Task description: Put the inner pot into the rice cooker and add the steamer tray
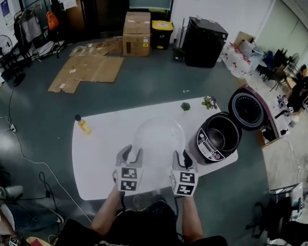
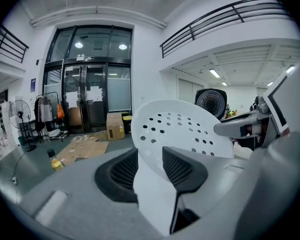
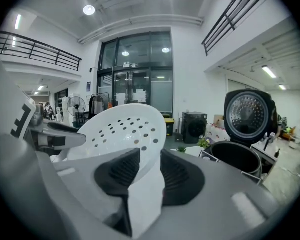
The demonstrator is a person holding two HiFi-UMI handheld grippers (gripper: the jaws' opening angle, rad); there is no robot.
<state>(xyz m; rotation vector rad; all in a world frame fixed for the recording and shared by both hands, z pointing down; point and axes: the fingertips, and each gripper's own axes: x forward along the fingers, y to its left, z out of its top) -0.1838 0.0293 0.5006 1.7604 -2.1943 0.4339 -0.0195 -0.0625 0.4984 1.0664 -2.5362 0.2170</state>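
Both grippers hold a white perforated steamer tray (image 1: 159,140) above the white table (image 1: 100,152). My left gripper (image 1: 130,155) is shut on the tray's near left rim (image 2: 155,154). My right gripper (image 1: 180,160) is shut on its near right rim (image 3: 147,176). The tray (image 2: 177,129) fills the middle of the left gripper view, and the same tray (image 3: 122,131) tilts up in the right gripper view. The rice cooker (image 1: 215,137) stands at the table's right end with its lid (image 1: 247,108) swung open. The dark inner pot (image 1: 219,134) sits inside it. The cooker (image 3: 237,156) lies right of the tray.
A yellow bottle (image 1: 83,124) stands at the table's far left. Two small plants (image 1: 185,106) (image 1: 210,102) sit at the table's far edge. Cardboard sheets (image 1: 87,68), a box (image 1: 136,32) and a black cabinet (image 1: 203,41) lie on the floor beyond.
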